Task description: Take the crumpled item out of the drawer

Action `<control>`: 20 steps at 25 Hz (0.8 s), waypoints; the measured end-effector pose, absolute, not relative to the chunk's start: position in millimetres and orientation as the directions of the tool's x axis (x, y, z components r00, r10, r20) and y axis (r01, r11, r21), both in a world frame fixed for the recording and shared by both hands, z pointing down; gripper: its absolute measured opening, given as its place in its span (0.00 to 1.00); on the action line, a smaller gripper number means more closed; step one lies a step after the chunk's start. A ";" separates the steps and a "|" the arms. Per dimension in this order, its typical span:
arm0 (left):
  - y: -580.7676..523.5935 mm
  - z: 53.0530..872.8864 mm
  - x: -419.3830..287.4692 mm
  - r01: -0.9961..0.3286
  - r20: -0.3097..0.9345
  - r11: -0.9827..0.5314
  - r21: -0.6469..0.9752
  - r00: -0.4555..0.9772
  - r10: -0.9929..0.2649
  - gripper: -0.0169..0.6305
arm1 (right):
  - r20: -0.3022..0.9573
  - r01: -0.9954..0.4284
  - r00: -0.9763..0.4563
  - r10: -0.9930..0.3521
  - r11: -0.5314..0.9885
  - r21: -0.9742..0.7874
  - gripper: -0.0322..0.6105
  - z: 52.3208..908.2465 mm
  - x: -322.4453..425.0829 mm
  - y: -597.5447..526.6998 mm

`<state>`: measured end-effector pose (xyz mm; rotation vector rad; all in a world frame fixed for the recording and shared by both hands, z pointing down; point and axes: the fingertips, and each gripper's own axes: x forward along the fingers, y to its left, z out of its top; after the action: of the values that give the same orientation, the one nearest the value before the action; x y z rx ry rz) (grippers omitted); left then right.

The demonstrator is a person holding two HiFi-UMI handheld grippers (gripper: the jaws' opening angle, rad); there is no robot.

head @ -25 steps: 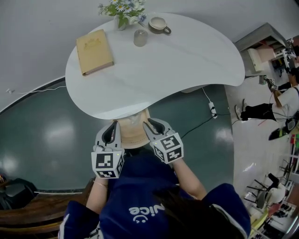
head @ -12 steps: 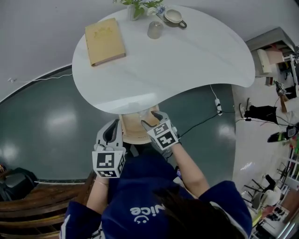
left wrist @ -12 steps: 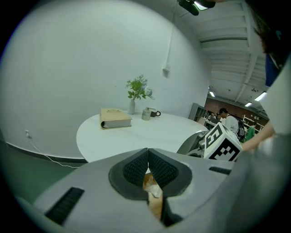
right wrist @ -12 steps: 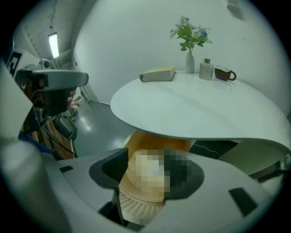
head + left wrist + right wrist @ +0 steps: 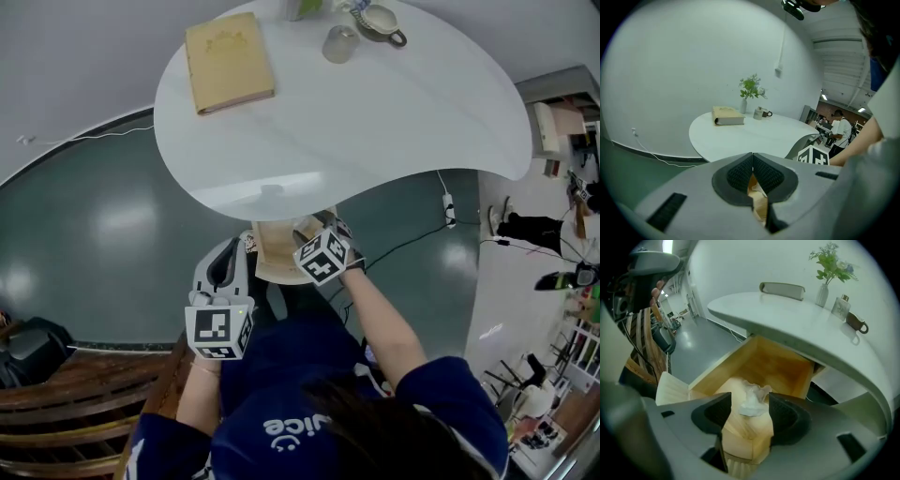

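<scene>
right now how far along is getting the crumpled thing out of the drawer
Done: the light wooden drawer under the white curved table is pulled open. In hand: the right gripper points down into it, its jaws have just been opening, and the crumpled white wad is lined up between them but not pinched. Left: close on it and lift it out. The left gripper is shut and empty.

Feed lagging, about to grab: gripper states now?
Left gripper: shut, empty.
Right gripper: open, just been opening, crumpled item between its jaws, not yet gripped.
</scene>
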<state>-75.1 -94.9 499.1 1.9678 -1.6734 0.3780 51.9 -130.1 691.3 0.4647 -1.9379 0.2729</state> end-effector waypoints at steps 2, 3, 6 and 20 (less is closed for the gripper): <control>-92.9 504.3 -78.6 -0.975 0.535 -0.091 0.203 0.189 -0.823 0.03 | 0.926 -0.407 -0.328 -0.185 0.912 0.038 0.45 704.0 51.6 -128.9; -91.8 506.3 -80.4 -0.976 0.538 -0.086 0.201 0.184 -0.823 0.03 | 0.936 -0.387 -0.311 -0.167 0.921 0.036 0.45 711.0 51.9 -126.6; -88.9 511.9 -85.4 -0.978 0.545 -0.075 0.197 0.173 -0.820 0.03 | 0.965 -0.346 -0.249 -0.086 0.938 -0.006 0.47 730.5 50.0 -120.6; -68.6 511.9 -95.5 -0.982 0.553 -0.025 0.186 0.125 -0.824 0.03 | 0.981 -0.107 -0.127 -0.149 0.985 0.135 0.53 774.5 39.7 -128.3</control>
<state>-95.5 -68.6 511.9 1.8891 -1.7390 0.3978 39.7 -128.3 774.5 0.1926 -1.7018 -0.0364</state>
